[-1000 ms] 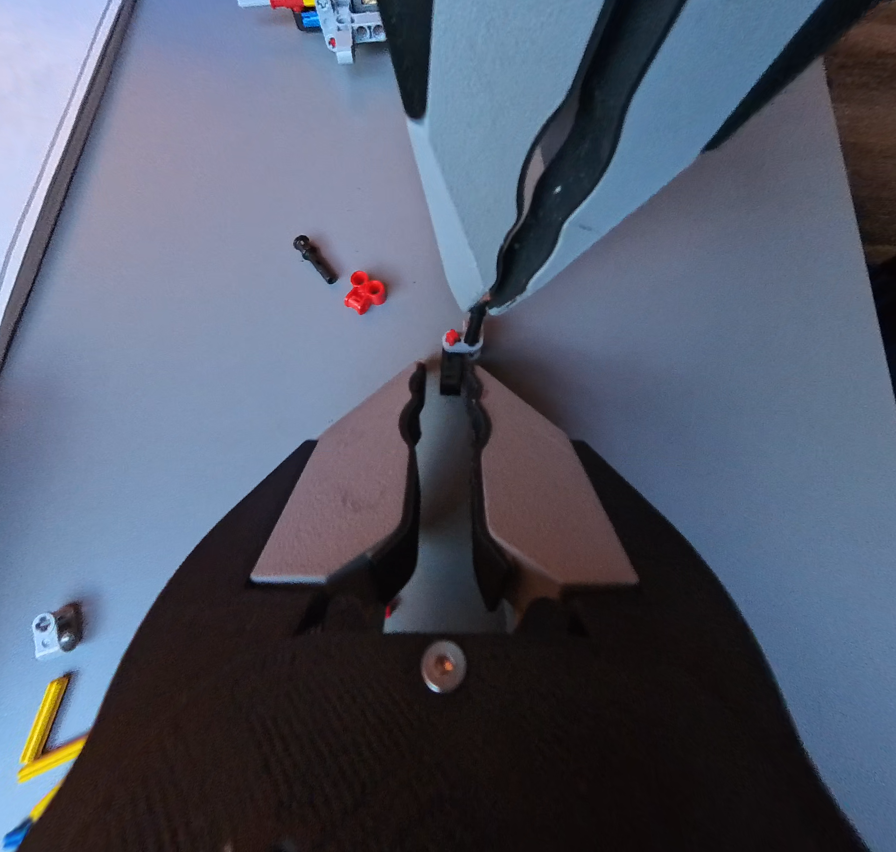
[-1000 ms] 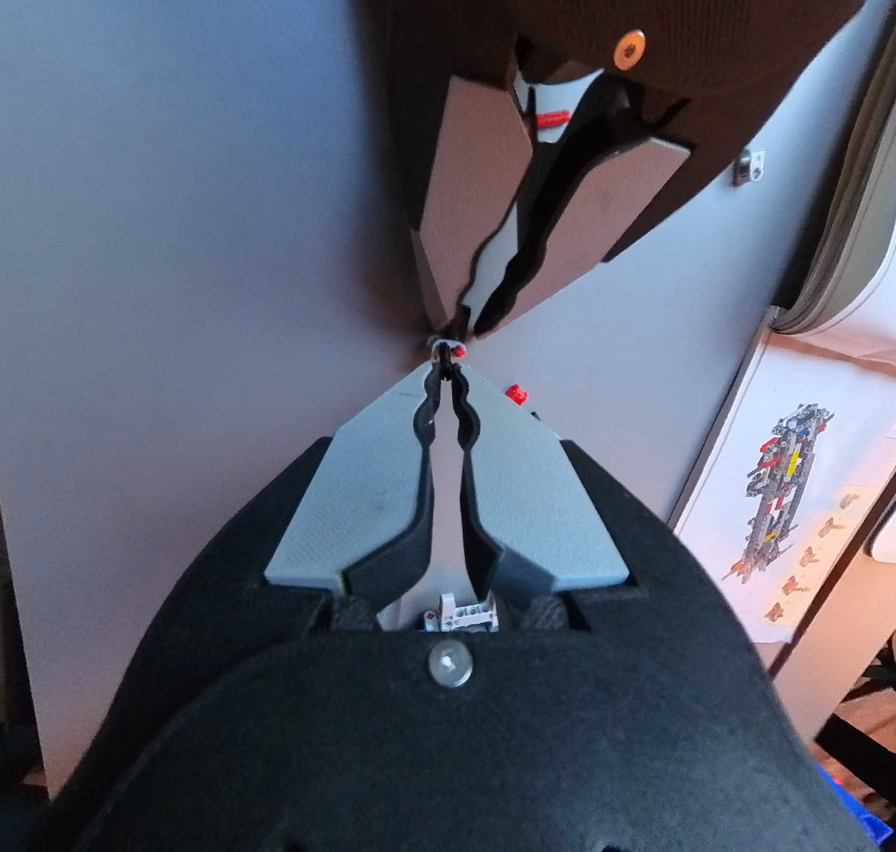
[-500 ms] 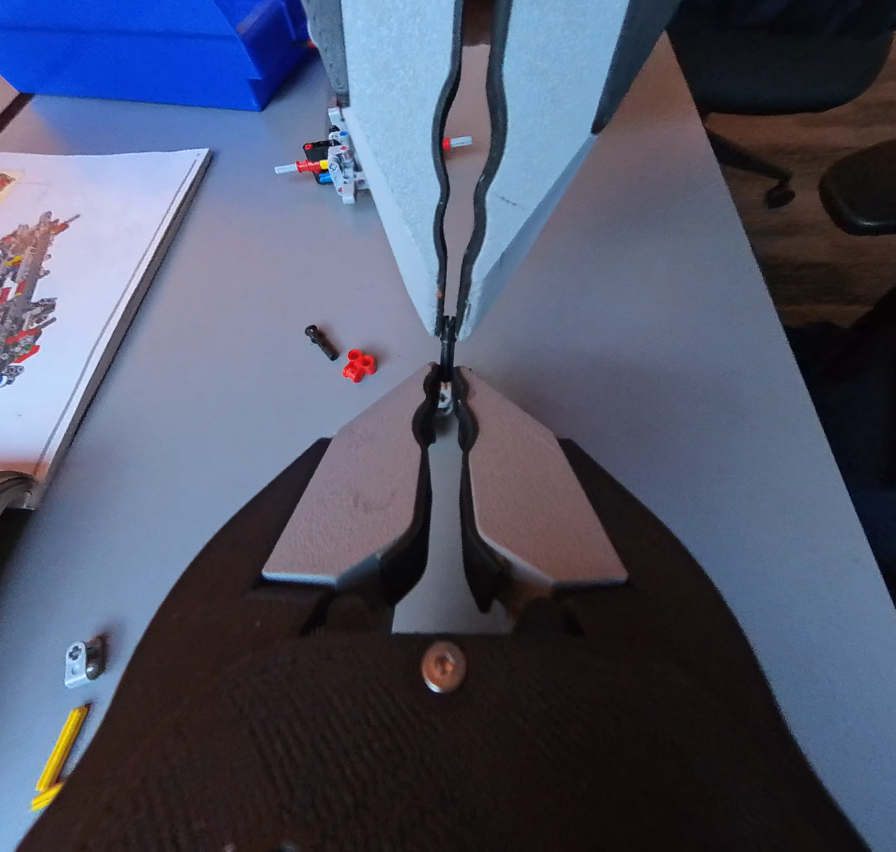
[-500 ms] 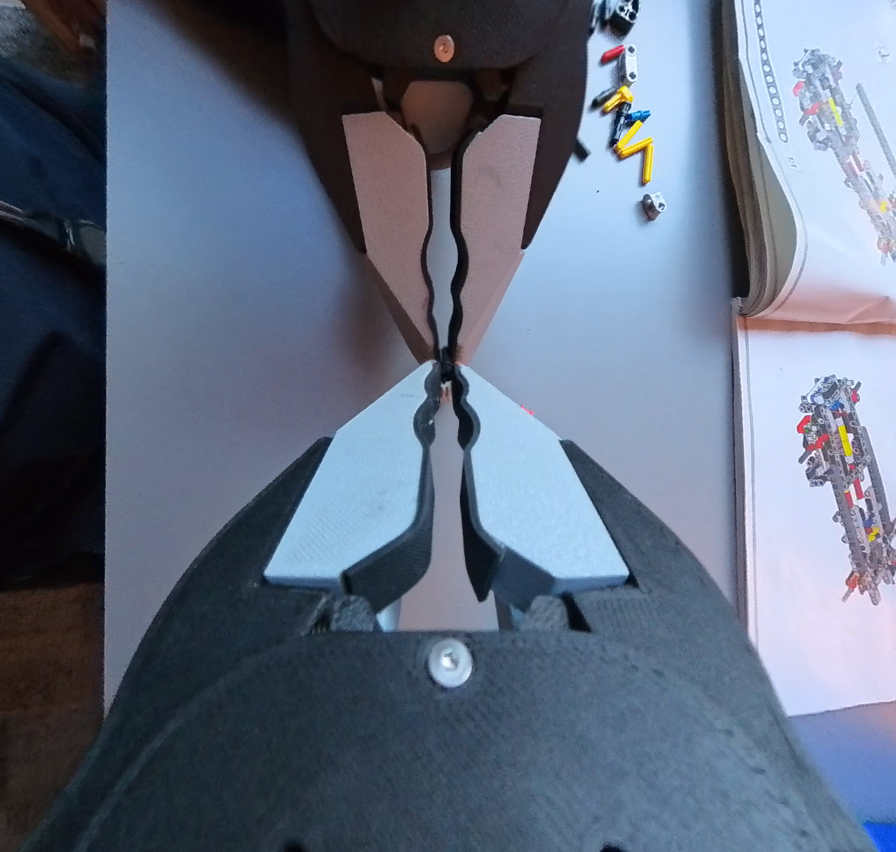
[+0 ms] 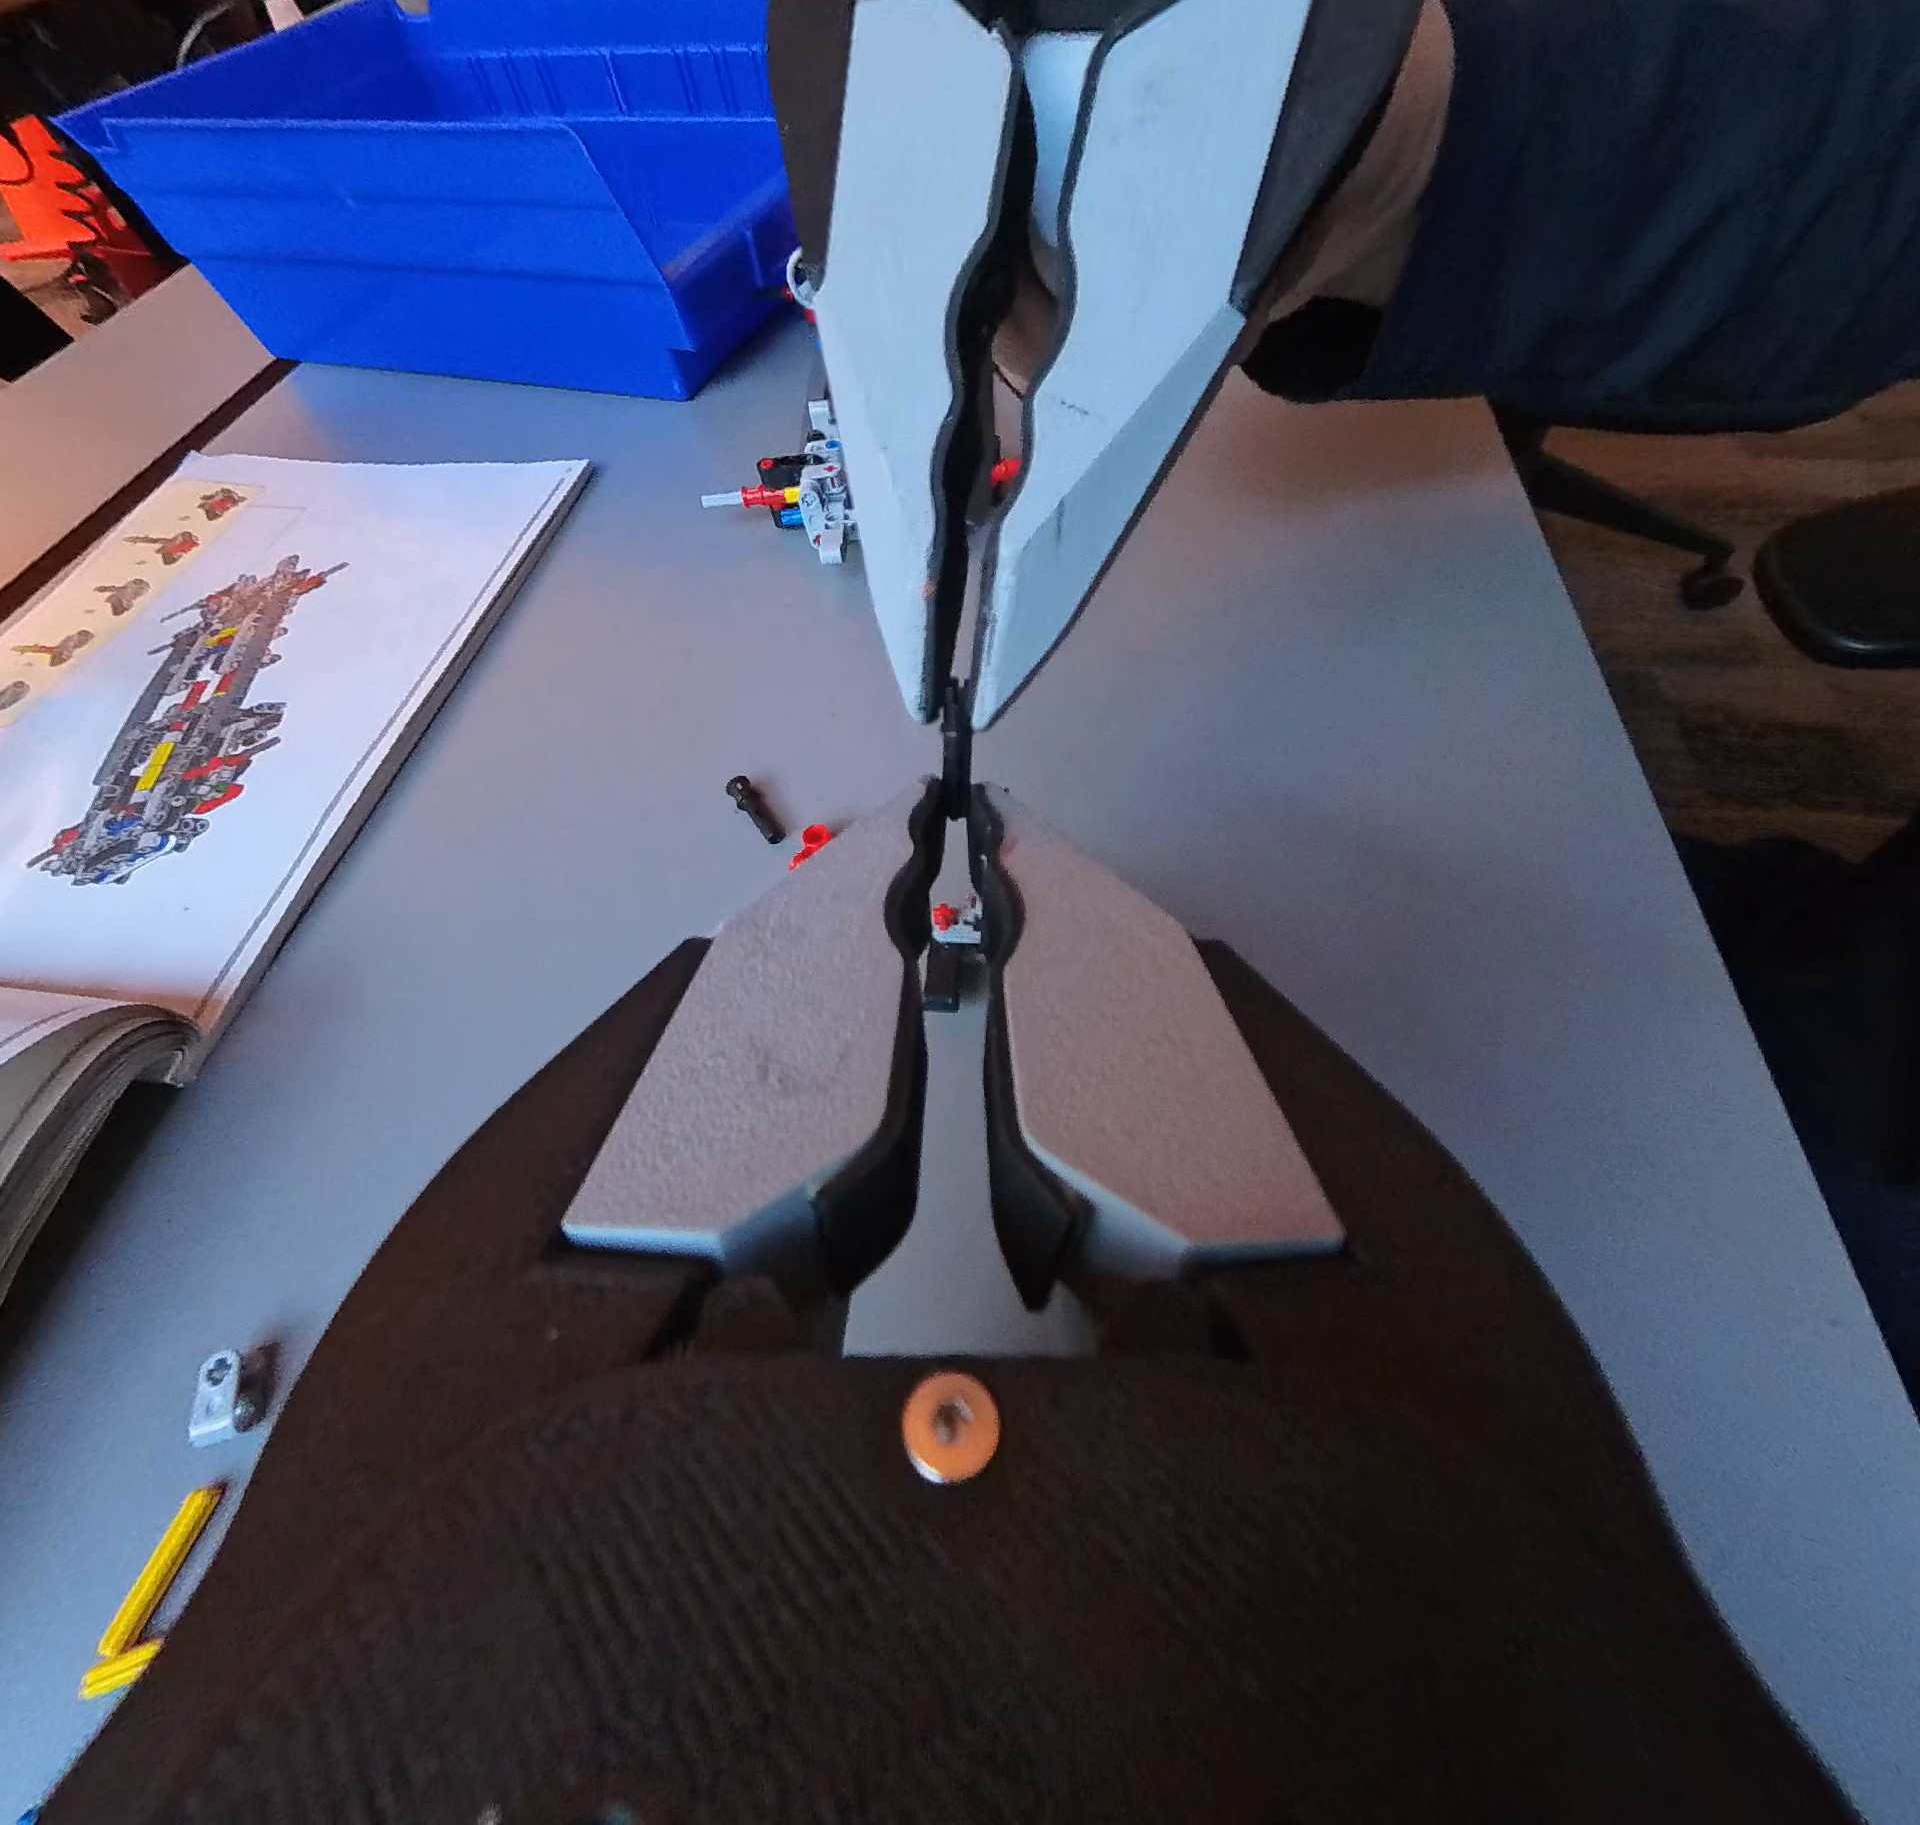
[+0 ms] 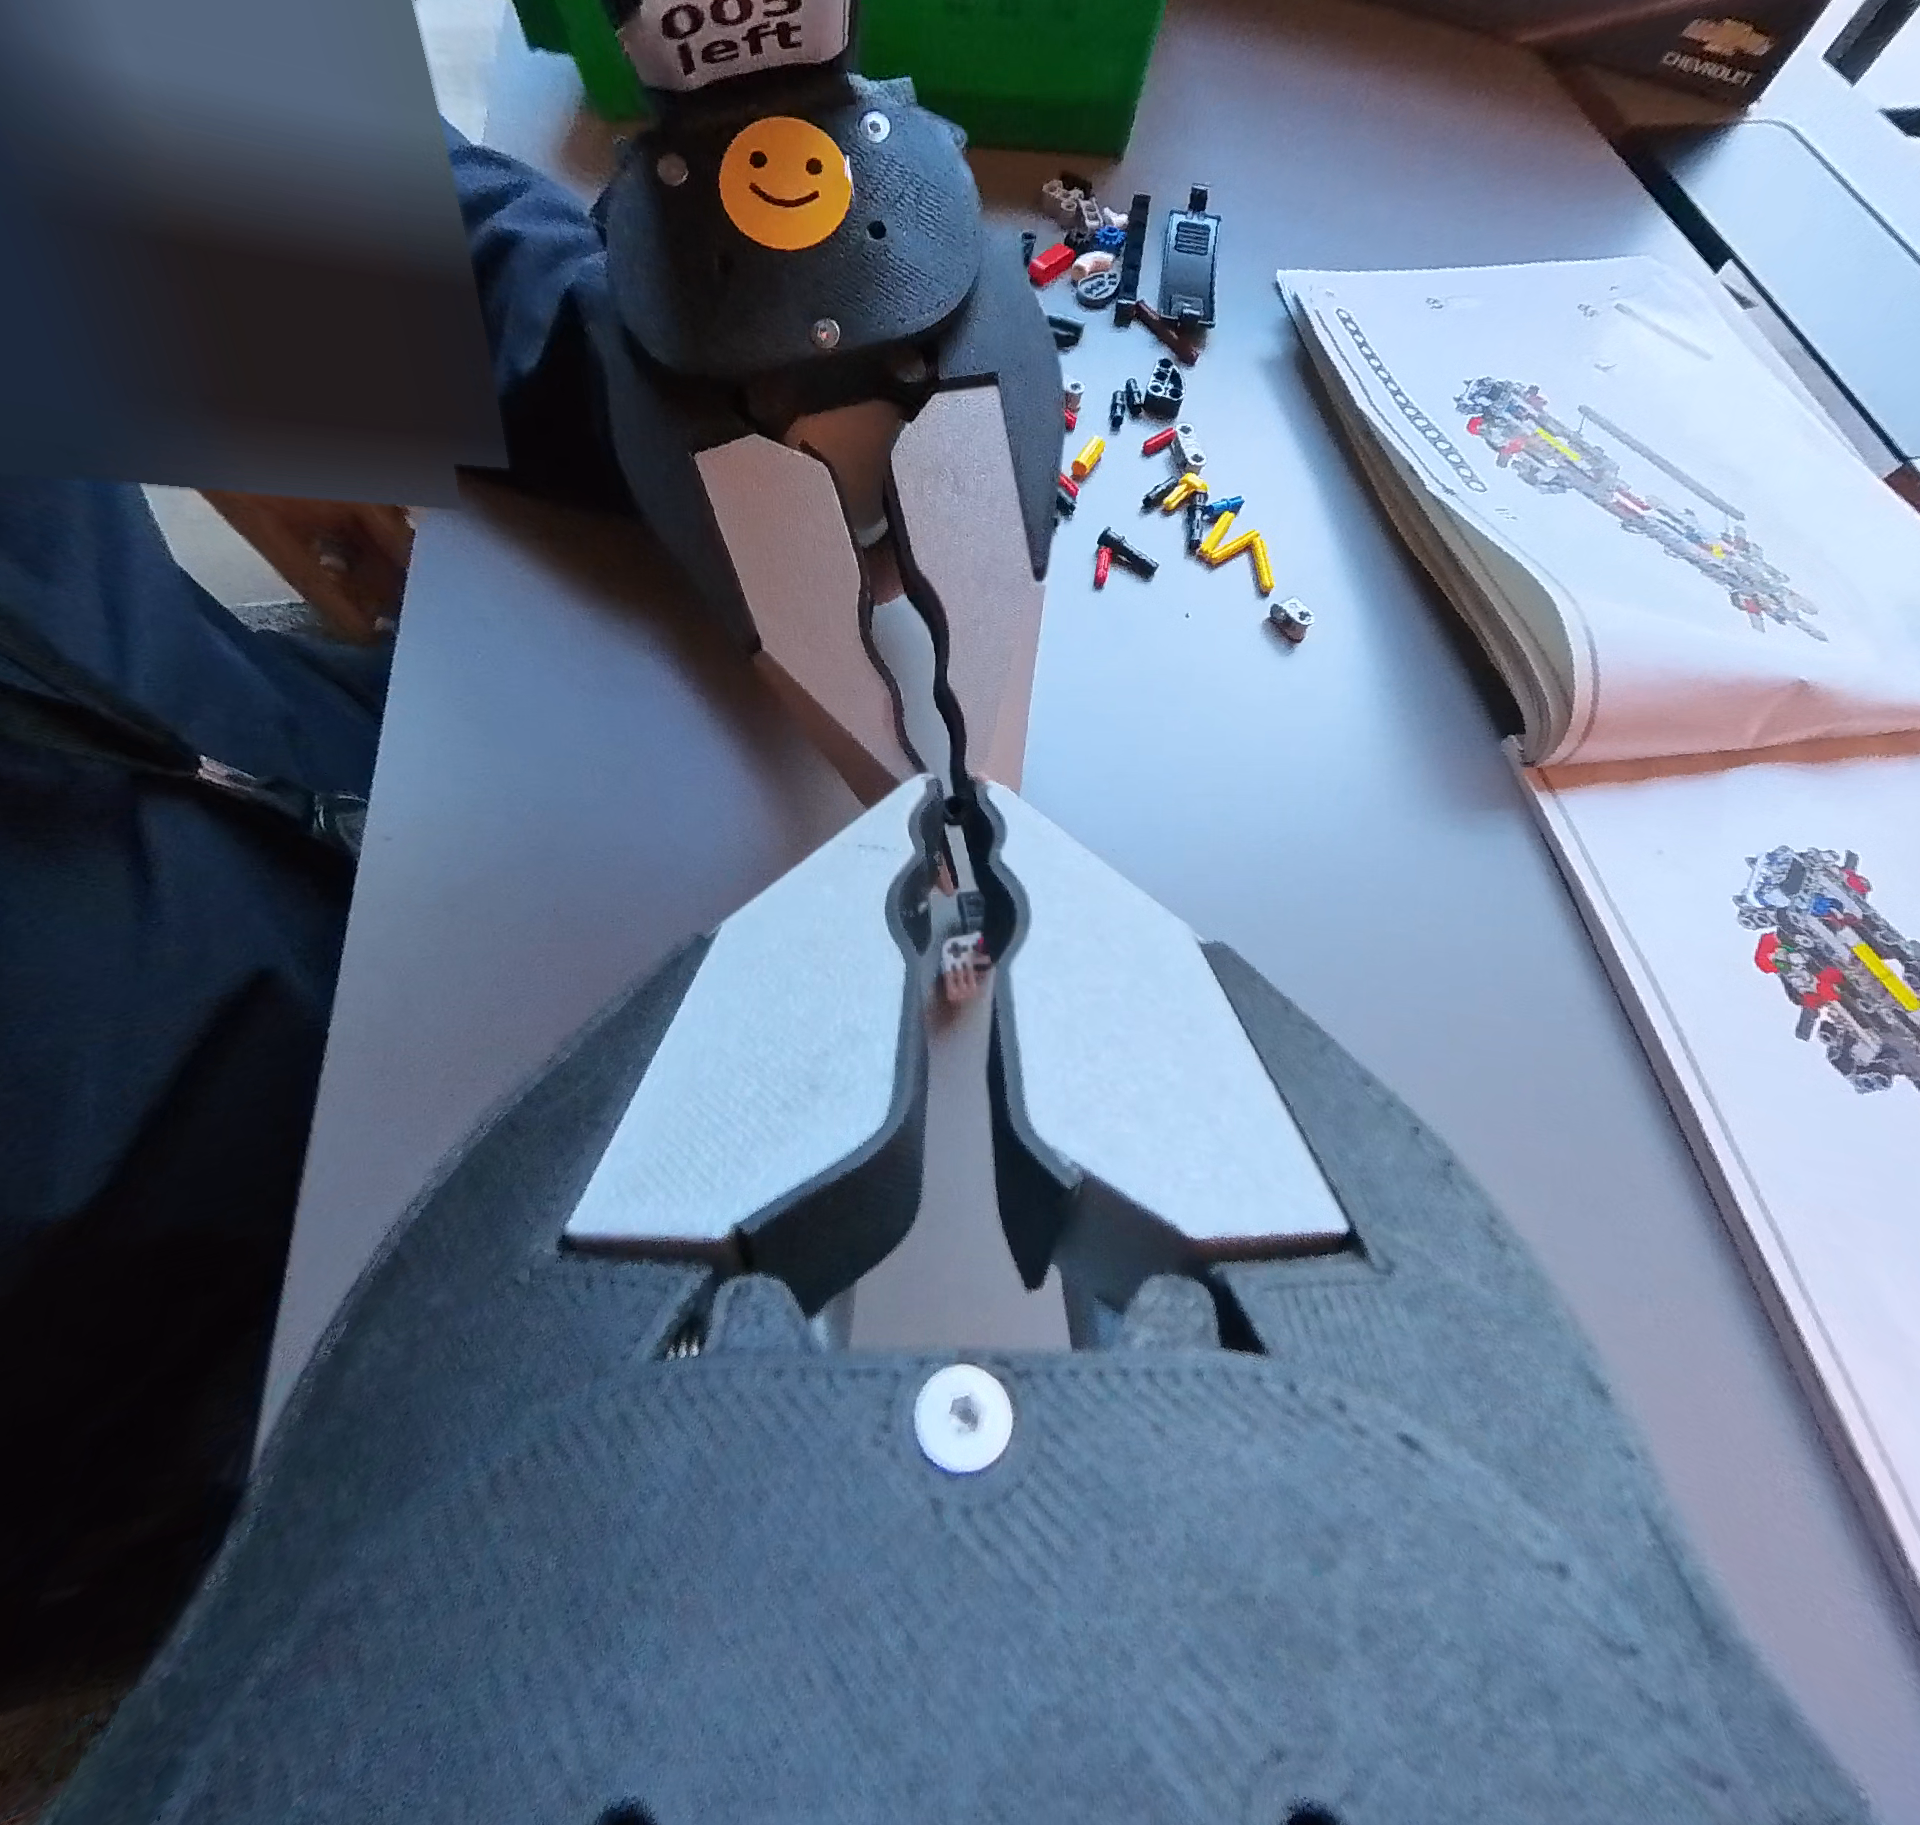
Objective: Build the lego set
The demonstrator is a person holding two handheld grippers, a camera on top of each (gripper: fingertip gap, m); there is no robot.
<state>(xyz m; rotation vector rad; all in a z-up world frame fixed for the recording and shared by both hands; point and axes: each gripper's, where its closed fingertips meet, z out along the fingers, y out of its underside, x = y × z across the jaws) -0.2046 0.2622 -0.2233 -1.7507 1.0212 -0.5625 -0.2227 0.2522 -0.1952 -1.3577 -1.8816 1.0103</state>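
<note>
Through the left wrist camera I see my left gripper (image 5: 954, 807) clenched on one end of a thin black pin (image 5: 956, 752); the right gripper (image 5: 951, 710) pinches its other end, tip to tip above the grey table (image 5: 1299, 736). A loose black peg (image 5: 754, 811) and red connector (image 5: 810, 843) lie just left. Through the right wrist camera, my right gripper (image 6: 954, 807) is clamped on that pin (image 6: 951, 811), the left gripper (image 6: 951, 767) opposite; scattered bricks (image 6: 1174, 487) and an open booklet (image 6: 1621, 487) lie right

This looks like an office or hobby workroom: a smooth grey desk (image 5: 1299, 632) holding an open illustrated building-instruction booklet (image 5: 260, 653), scattered small plastic construction pieces (image 6: 1164, 445), a blue plastic storage bin (image 5: 436, 217), and a black wheeled office chair (image 5: 1829, 570) alongside.
</note>
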